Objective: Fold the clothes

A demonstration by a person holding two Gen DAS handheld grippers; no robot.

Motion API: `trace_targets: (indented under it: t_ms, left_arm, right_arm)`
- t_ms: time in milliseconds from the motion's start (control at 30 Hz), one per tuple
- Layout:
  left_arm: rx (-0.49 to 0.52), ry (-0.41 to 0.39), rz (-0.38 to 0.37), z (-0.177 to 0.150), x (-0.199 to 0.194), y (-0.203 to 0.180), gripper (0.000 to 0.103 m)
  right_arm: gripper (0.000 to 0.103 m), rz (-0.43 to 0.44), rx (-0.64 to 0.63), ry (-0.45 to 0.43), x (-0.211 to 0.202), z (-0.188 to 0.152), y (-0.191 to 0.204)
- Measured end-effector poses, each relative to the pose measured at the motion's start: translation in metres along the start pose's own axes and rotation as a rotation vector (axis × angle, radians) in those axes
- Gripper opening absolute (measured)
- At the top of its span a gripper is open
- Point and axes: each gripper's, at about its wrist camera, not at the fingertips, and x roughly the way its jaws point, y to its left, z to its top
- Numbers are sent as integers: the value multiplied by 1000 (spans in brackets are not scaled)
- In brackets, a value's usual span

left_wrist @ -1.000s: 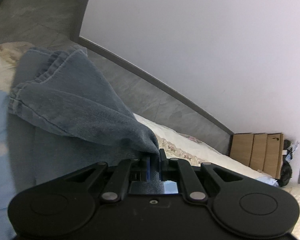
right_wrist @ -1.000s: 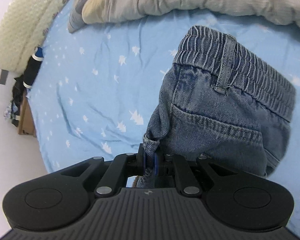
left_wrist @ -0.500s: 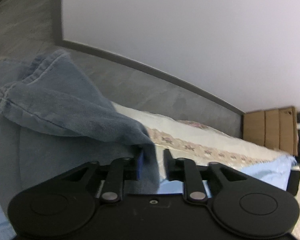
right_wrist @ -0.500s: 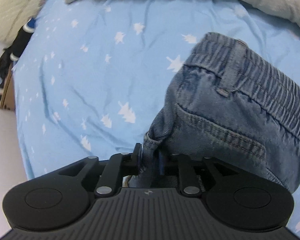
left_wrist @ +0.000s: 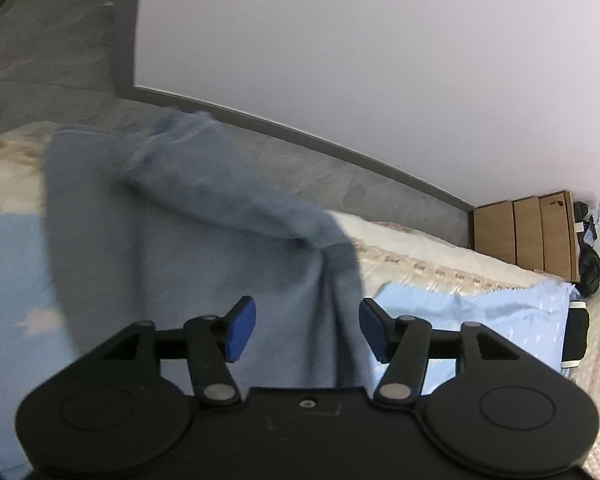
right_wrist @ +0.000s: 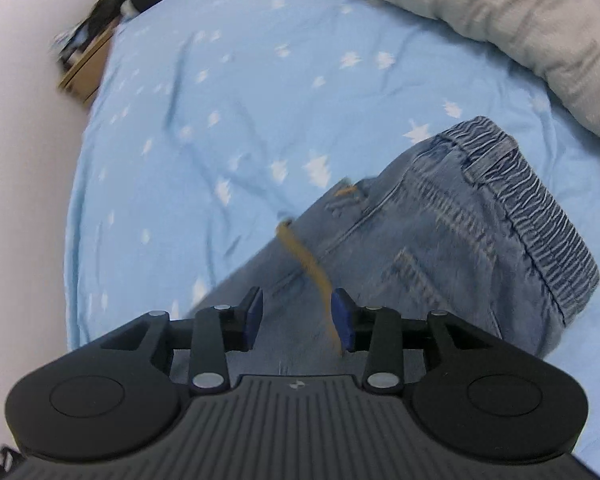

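A grey duvet [right_wrist: 520, 12] bunches along the far edge of the blue star-print sheet [right_wrist: 220, 120], just beyond the jeans [right_wrist: 440, 240], whose elastic waistband points toward it. At the sheet's far corner sit a wooden cabinet [right_wrist: 86, 74] and some dark clutter, blurred. In the left wrist view a cream quilt [left_wrist: 420, 256] runs along the bed below a grey headboard panel [left_wrist: 340, 176] and a white wall [left_wrist: 360, 60], with the cabinet [left_wrist: 528, 232] at the far end.

The jeans [left_wrist: 200, 240] lie spread on the sheet, filling the ground ahead of both grippers; in the left view they are motion-blurred, a fold humped across the middle. A tan strip [right_wrist: 308, 260] crosses the denim by the right gripper's right finger — whether it touches the pad I cannot tell.

The left gripper [left_wrist: 307, 324] stands wide apart, nothing between its blue pads. The right gripper [right_wrist: 296, 316] is likewise parted and empty, with denim beneath it.

A second ago both were clamped on denim edges; half a second ago they had begun to part. Now the cloth has dropped free of both — flatter on the bed than before.
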Motion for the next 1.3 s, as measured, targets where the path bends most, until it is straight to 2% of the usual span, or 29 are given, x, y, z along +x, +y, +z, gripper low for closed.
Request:
trace_targets:
  t_ms: [167,333,500,600,733,867,933,1133,1300]
  left_arm:
    - [73,-7,52,-13,-45,31,57]
    - [90,-7,32,-20,-91,65,58]
    - [66,-10,28,-7,-111,99,59]
    - [16,1,24,13,-107,118,59]
    - [-1,39,26,51,-79,128,59]
    - [53,111,21,93,-40,121,59]
    - [79,152,-10,113,-17,114,59]
    - [220,229,-7,153,53,91,59]
    - [416,270,-25,165,99,67,59]
  right_arm:
    - [41,55,-115,9,-15,-35,18]
    - [42,107,-176,36,-32,-77,27]
    - [42,138,-223,76,-41,-121,40]
    - [42,138,-247,96,-45,-145,57]
    - [42,133,-311,113,-46,-179,92]
    - [42,95,-481,120,-36,-221,153]
    - [42,73,-556,126,-25,-243,188]
    - [43,61,-872,203,32,-310,294]
    - [43,101,-1212,231,77,-354,369]
